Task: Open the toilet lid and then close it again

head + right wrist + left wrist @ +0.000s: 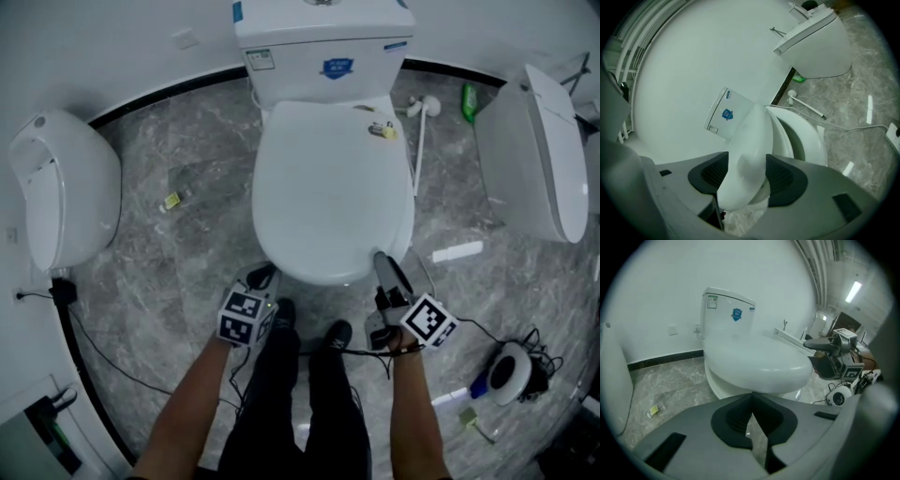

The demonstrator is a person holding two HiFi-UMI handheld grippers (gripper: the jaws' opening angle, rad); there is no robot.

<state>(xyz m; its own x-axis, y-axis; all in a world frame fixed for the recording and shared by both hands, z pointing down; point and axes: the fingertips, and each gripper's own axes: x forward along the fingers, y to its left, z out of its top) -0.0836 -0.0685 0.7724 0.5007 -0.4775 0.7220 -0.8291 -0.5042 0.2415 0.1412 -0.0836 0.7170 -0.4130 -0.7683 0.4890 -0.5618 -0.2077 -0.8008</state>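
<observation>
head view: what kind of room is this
Likely a sanitary-ware test room or showroom, not a home bathroom: a toilet with cistern at the wall, a left-hand fixture and a right-hand fixture flanking it, loose cables on the floor.

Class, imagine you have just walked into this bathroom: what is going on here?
A person stands facing the toilet, holding a gripper in each hand. The right gripper has its jaws closed on the front edge of the toilet lid, which is down or very nearly so. The left gripper is shut and empty, just off the lid's front left.
</observation>
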